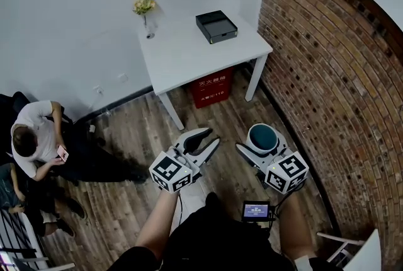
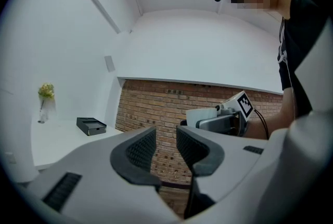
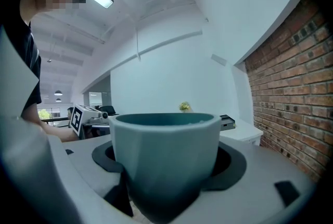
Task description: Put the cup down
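A teal cup (image 1: 262, 137) sits upright between the jaws of my right gripper (image 1: 262, 145), which is shut on its lower body. In the right gripper view the cup (image 3: 166, 150) fills the middle and dark pads (image 3: 235, 164) press on both its sides. My left gripper (image 1: 204, 140) is held beside it, open, with a narrow gap and nothing between its pads (image 2: 139, 151). Both grippers hang above the wooden floor, in front of a white table (image 1: 189, 58).
A black box (image 1: 216, 26) and a small vase of flowers (image 1: 144, 9) stand on the table. A red crate (image 1: 212, 87) is under it. A brick wall (image 1: 340, 74) runs along the right. A person (image 1: 38, 137) sits at the left.
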Action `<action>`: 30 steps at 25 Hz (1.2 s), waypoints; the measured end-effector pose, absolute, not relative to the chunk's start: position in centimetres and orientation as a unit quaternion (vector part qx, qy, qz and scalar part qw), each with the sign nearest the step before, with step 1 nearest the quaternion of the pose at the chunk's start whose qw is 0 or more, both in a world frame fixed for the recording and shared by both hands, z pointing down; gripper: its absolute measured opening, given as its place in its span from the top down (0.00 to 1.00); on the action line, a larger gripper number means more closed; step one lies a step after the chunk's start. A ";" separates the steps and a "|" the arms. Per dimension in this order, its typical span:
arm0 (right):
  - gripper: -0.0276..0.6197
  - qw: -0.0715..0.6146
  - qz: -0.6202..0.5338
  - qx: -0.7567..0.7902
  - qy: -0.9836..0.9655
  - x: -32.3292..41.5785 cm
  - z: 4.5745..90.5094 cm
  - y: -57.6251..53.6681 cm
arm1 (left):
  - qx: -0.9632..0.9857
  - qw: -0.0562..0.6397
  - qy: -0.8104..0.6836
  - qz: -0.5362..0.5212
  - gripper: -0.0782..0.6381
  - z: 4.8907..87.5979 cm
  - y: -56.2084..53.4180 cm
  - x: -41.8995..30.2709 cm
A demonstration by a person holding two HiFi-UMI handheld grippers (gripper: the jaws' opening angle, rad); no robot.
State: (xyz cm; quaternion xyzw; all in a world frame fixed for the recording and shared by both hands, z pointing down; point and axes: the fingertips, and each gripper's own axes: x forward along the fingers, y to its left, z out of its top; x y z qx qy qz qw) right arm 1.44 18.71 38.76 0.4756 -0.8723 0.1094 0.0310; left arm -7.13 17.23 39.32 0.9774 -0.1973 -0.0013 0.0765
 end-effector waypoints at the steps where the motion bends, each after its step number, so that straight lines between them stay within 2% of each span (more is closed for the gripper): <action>1: 0.34 0.033 0.110 0.477 -0.872 1.2 38.9 18.1 | 0.978 0.077 -0.195 -0.003 0.71 39.4 16.7 -7.3; 14: 0.34 0.050 0.108 0.463 -0.878 -0.2 39.9 12.8 | 0.977 0.085 -0.195 -0.002 0.71 40.3 11.5 -8.0; 30: 0.34 0.030 0.095 0.429 -0.898 4.5 41.1 -1.6 | 0.972 0.076 -0.224 0.014 0.71 42.0 -1.7 -2.8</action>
